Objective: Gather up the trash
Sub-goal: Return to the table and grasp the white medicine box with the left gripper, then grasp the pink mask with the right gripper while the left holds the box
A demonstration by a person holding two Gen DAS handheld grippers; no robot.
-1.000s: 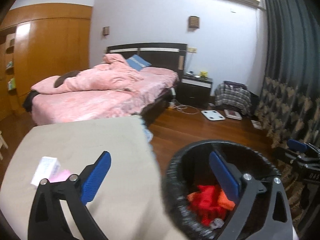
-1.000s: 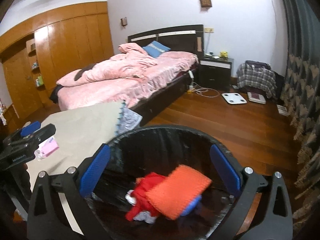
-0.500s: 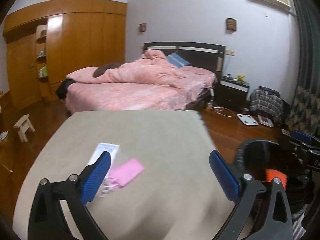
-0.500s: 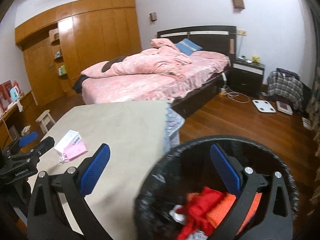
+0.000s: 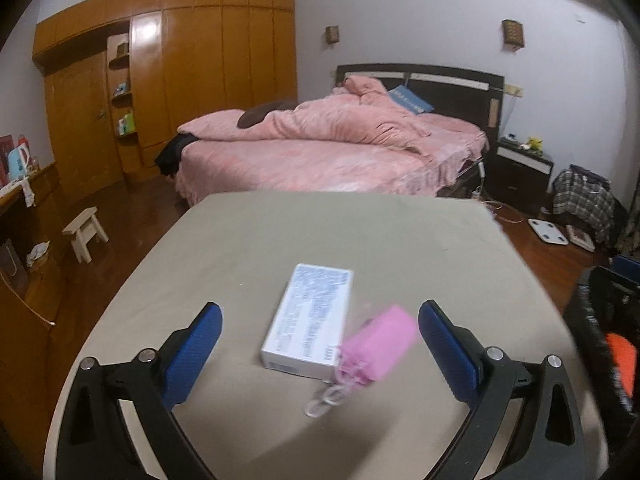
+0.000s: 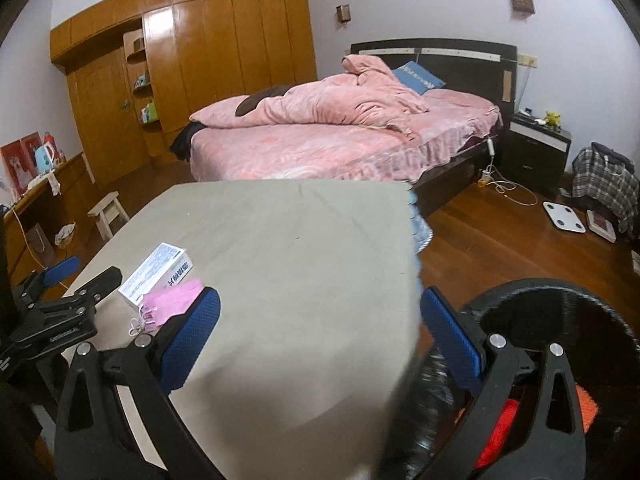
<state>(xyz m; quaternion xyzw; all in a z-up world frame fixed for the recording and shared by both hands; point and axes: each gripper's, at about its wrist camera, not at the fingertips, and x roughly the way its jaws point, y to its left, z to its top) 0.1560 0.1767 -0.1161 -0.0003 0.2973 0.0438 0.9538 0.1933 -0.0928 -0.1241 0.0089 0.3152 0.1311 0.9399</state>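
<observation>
From my left wrist camera, the white box [image 5: 308, 322] lies flat on the beige tablecloth [image 5: 360, 236], its top covered in fine blue print too blurred for me to read. A pink face mask [image 5: 378, 344] leans against the box's near right corner, its white ear loops [image 5: 326, 398] trailing toward me. My left gripper [image 5: 318, 334] hangs just above the cloth with its blue pads [image 5: 194, 342] spread wide, holding nothing; box and mask sit between the two fingers without touching either. The cloth beyond the box is bare up to the far edge, where the pink bed [image 5: 332, 152] begins. At the right border I see the black rim of the trash bin [image 5: 588, 344] with something orange inside.

From my right wrist camera, the same box [image 6: 158, 274] shows blue characters on its side, too small to make out, and the mask [image 6: 172, 306] rests against it near the table's left edge. My right gripper [image 6: 320, 334] is also wide open and empty, straddling the table's right edge: one pad [image 6: 192, 334] over the cloth, the other toward the bin [image 6: 560, 300], which stands on the wooden floor [image 6: 492, 240] just beside the table with red and orange trash [image 6: 508, 420] in it. My left gripper [image 6: 60, 284] shows at the far left beside the box. Most of the tabletop between is open.
</observation>
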